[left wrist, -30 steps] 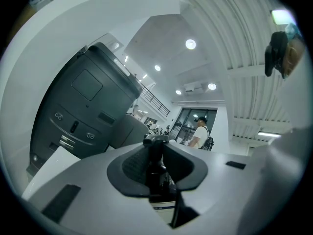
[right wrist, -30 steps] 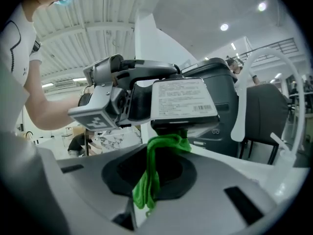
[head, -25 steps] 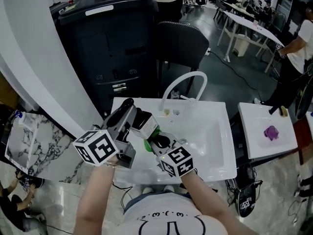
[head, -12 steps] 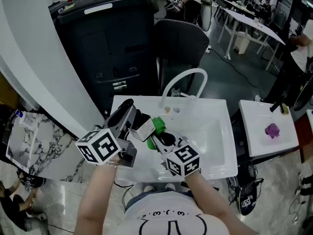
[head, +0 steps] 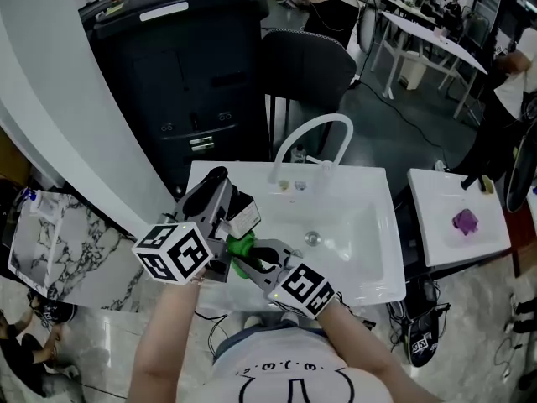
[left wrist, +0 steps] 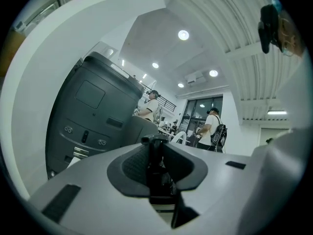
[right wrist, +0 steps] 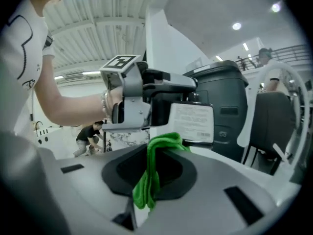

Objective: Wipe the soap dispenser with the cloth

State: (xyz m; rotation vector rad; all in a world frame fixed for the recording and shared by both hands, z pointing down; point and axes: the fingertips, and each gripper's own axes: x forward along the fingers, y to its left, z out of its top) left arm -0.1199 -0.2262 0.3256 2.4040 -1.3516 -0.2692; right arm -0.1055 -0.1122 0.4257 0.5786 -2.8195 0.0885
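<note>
The soap dispenser (head: 237,212) is a dark bottle with a white label, held up over the left side of the white sink (head: 361,225). My left gripper (head: 223,205) is shut on it; in the left gripper view a dark part of the dispenser (left wrist: 157,173) sits clamped between the jaws. My right gripper (head: 250,257) is shut on a green cloth (head: 242,245) and sits just below the bottle. In the right gripper view the cloth (right wrist: 152,173) bunches up against the underside of the dispenser's label (right wrist: 190,122).
A curved white faucet (head: 312,134) stands at the back of the sink, and the drain (head: 312,238) lies in the basin. A black cabinet (head: 185,74) and a dark chair (head: 310,70) stand behind. A white side table (head: 436,242) at the right carries a purple thing (head: 464,222).
My right gripper has carried the green cloth leftward and nearer, from the bottle's right side to beneath it. The left gripper and the dispenser have hardly moved.
</note>
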